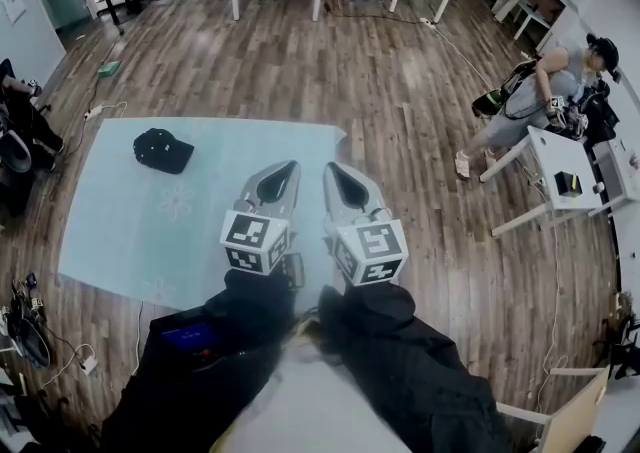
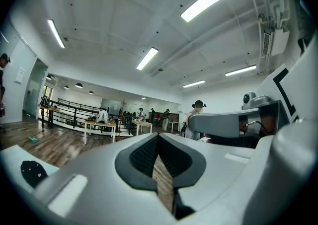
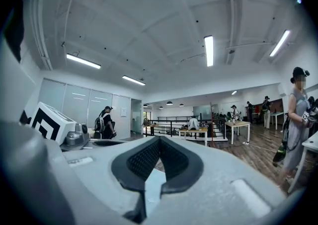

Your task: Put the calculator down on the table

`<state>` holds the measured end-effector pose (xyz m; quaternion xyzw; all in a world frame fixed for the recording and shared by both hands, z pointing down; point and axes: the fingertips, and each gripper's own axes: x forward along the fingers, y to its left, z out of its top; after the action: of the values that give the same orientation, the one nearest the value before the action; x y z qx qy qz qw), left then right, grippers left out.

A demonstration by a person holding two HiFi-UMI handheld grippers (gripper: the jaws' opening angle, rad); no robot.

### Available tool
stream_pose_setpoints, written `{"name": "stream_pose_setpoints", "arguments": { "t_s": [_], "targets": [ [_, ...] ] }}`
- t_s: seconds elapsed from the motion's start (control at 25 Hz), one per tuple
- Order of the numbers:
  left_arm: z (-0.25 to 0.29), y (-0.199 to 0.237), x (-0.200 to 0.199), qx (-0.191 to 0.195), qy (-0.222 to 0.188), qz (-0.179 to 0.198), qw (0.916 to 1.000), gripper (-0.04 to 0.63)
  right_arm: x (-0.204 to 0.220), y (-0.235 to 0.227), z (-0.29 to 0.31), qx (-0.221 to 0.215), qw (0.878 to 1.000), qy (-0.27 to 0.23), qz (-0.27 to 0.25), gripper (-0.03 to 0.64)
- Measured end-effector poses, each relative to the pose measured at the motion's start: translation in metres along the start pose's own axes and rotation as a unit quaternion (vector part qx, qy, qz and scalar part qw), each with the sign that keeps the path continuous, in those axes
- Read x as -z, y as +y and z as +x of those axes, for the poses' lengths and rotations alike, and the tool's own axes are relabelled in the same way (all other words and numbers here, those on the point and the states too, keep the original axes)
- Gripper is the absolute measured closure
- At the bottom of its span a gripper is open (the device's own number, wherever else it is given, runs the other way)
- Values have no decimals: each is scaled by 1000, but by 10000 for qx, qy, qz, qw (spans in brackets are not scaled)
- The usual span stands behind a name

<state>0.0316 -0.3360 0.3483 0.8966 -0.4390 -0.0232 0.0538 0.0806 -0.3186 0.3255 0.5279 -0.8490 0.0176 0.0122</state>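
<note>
Head view: right hand-held gripper (image 1: 340, 181) over mat (image 1: 120, 211) right edge.

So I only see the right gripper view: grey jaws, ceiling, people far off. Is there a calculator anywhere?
Observer: None shows in any view. In the head view the left gripper and right gripper are held side by side over a pale blue mat.
Visitor: Anything on that mat?
Observer: A black cap, ahead and left of the grippers.
Visitor: Is the left one holding something?
Observer: No, the left gripper view shows its jaws closed together on nothing.
</note>
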Motion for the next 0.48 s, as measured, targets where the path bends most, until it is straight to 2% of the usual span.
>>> {"name": "stream_pose_setpoints", "arguments": {
  "t_s": [0.48],
  "targets": [
    [0, 1, -1, -70, -1, 40, 10000, 599, -2, -1, 2, 64, 10000, -23, 31, 623]
  ]
}}
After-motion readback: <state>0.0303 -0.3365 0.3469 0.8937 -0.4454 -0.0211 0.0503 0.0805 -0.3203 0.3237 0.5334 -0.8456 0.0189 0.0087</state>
